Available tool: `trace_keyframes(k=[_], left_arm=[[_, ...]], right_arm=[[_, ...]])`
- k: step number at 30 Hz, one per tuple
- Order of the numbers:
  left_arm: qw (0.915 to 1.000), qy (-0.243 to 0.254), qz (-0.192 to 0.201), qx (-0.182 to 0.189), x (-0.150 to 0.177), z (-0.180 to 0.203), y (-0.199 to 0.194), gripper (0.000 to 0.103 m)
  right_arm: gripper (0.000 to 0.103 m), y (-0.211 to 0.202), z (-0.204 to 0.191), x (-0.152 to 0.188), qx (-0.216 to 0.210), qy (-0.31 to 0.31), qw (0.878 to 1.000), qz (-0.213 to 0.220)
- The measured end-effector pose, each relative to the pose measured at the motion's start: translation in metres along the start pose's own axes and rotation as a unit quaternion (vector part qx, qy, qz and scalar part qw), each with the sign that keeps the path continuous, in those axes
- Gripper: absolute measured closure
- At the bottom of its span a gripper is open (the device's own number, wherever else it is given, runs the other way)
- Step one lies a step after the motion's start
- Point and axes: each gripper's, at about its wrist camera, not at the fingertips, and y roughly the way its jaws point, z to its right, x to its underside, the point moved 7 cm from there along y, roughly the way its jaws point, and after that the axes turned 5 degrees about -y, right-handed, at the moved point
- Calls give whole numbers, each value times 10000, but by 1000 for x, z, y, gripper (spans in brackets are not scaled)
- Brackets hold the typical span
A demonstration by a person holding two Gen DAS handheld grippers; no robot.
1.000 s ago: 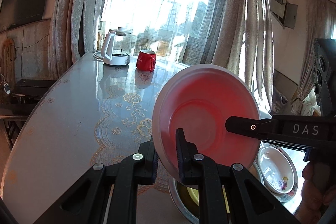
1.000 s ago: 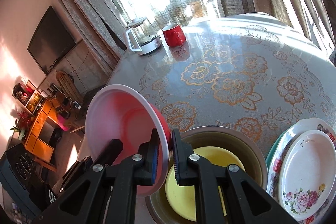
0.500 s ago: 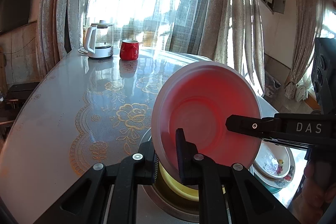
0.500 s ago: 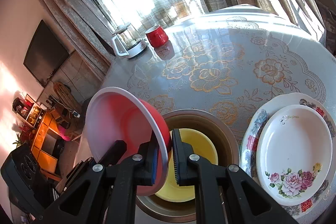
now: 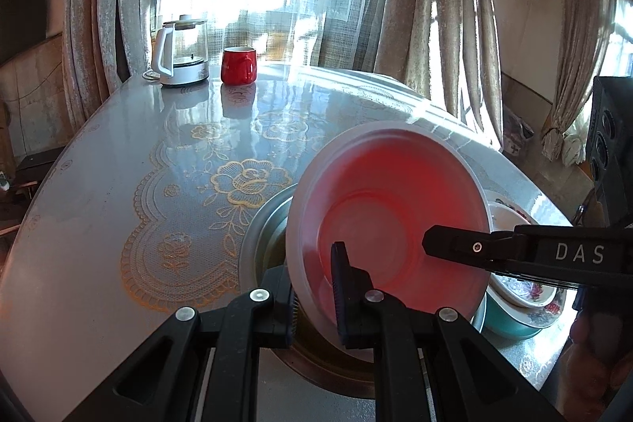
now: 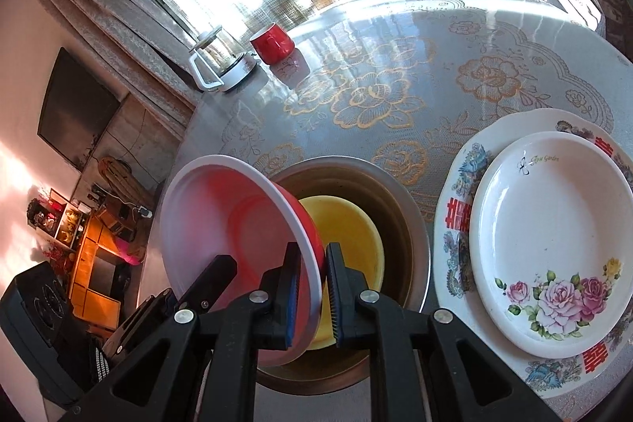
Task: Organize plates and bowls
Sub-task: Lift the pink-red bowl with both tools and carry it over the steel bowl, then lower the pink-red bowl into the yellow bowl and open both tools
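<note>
A red bowl with a pale inside [image 5: 395, 224] [image 6: 237, 236] hangs tilted over a metal basin [image 6: 411, 224] that holds a yellow bowl [image 6: 348, 228]. My left gripper [image 5: 314, 287] is shut on the red bowl's near rim. My right gripper [image 6: 314, 283] has the opposite rim between its pads; its jaws are opening slightly, but the pads still touch the rim. In the left wrist view the right gripper's fingers [image 5: 455, 248] reach in from the right. To the right, a white flowered plate [image 6: 554, 244] lies on a larger patterned plate [image 6: 459, 184].
A glass kettle [image 5: 180, 54] and a red mug [image 5: 237, 66] stand at the table's far edge by the curtained window. A teal bowl [image 5: 510, 323] sits under the plates. The lace-patterned table [image 5: 118, 184] drops off at left to the floor and furniture.
Both grippers have carried the red bowl down and towards the metal basin. The bowl now hangs lower over the yellow bowl, and the right wrist has rolled.
</note>
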Motion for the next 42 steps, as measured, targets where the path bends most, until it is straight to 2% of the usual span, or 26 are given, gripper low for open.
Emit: trace_keyframes(k=[10, 17, 24, 33, 39, 42], left_arm=[[9998, 102, -165, -81, 6, 2, 8, 88], [9994, 49, -332, -123, 9, 1, 14, 88], [9992, -8, -386, -55, 8, 1, 15, 87], [9988, -121, -473, 51, 6, 0, 16, 60], [9988, 43, -478, 40, 10, 7, 17, 60], [9988, -60, -474, 97, 7, 5, 16, 60]], right_arm=[[89, 11, 10, 13, 27, 167, 9994, -308], [83, 13, 15, 15, 52, 265, 9989, -378], [83, 8, 16, 18, 83, 286, 9987, -412], [78, 2, 19, 14, 107, 360, 9988, -318], [75, 3, 16, 14, 30, 357, 9989, -312], [73, 1, 14, 13, 52, 292, 9993, -246]])
